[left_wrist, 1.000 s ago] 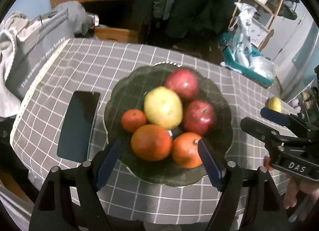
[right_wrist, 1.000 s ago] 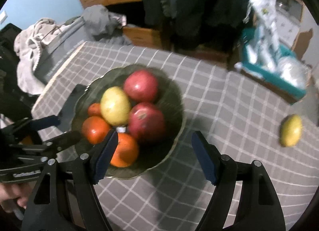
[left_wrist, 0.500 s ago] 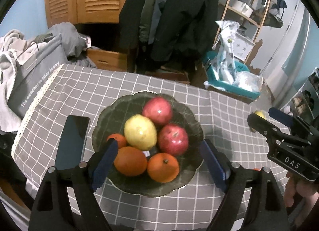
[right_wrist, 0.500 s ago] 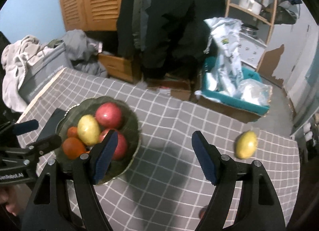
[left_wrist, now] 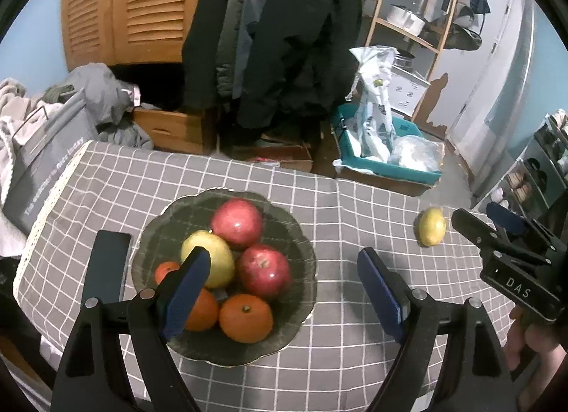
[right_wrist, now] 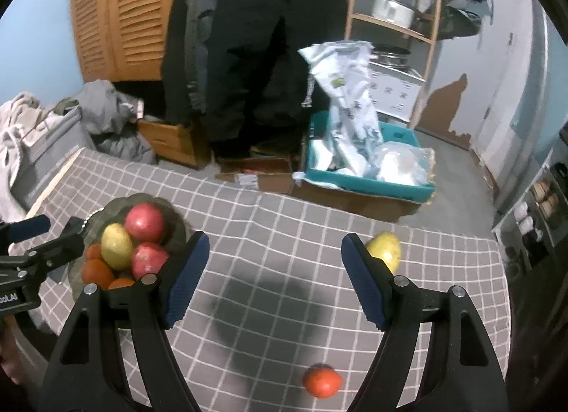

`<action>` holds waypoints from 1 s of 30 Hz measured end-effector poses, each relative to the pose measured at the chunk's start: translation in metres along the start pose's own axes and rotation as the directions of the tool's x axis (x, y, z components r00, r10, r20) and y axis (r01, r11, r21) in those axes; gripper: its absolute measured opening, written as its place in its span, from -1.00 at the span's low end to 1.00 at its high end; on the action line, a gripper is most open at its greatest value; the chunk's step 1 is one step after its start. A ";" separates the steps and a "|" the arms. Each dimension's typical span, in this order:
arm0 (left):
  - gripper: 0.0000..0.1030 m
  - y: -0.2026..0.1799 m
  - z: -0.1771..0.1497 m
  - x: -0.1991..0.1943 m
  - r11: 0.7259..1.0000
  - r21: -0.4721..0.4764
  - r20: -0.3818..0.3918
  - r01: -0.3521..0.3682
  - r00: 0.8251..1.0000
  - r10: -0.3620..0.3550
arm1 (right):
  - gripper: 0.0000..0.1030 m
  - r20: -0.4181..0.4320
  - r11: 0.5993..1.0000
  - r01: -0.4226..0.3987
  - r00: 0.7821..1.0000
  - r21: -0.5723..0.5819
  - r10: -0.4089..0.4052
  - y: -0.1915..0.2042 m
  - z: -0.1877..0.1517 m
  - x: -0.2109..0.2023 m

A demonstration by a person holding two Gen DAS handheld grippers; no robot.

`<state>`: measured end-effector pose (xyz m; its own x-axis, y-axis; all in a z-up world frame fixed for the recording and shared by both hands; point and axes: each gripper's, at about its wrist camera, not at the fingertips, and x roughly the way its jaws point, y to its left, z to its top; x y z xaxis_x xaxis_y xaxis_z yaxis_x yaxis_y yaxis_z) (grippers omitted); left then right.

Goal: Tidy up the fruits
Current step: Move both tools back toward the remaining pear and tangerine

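A dark scalloped bowl on the checked cloth holds two red apples, a yellow fruit and several oranges. My left gripper hangs open above the bowl's right side, nothing between its blue pads. A loose yellow fruit lies on the cloth to the right. In the right wrist view a small orange lies near the front edge. My right gripper stands open over bare cloth between the bowl and the yellow fruit.
A black phone lies left of the bowl. Beyond the table's far edge are a teal bin with plastic bags, hanging coats, a grey bag and a wooden shelf. A hand holds the right gripper.
Both grippers have risen and tilted up, so the bowl sits lower and smaller in view. The left jaws stand a little wider. The right view has swung right, bringing the yellow fruit and small orange in.
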<state>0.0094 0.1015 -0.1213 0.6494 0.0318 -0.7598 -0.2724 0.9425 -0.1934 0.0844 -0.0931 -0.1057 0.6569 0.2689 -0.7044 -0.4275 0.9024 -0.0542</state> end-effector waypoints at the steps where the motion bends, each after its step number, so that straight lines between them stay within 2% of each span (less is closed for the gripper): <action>1: 0.67 -0.004 0.001 0.001 1.000 0.003 0.001 0.004 1.000 -0.004 | 0.50 0.002 1.000 0.006 1.000 0.009 -0.006 -0.005 0.000 -0.001; 11: 0.67 -0.037 0.012 0.009 0.999 0.031 0.000 0.037 0.999 -0.037 | 0.50 0.005 0.995 0.060 0.998 0.077 -0.061 -0.052 -0.005 -0.009; 19: 0.67 -0.063 0.022 0.024 0.997 0.059 -0.007 0.054 0.999 -0.054 | 0.50 -0.029 0.986 0.082 0.996 0.145 -0.079 -0.089 -0.014 -0.008; 24: 0.67 -0.077 0.029 0.038 0.996 0.082 -0.018 0.041 0.999 -0.039 | 0.50 -0.061 0.981 0.086 0.995 0.171 -0.077 -0.110 -0.019 0.000; 30: 0.67 -0.095 0.036 0.064 0.995 0.097 -0.059 0.027 0.998 -0.021 | 0.50 -0.147 0.974 0.079 0.988 0.215 -0.047 -0.136 -0.024 0.028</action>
<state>0.1023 0.0262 -0.1294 0.6121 -0.0075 -0.7907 -0.1847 0.9709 -0.1521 0.1462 -0.2160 -0.1348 0.5779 0.1735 -0.7974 -0.2313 0.9719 0.0437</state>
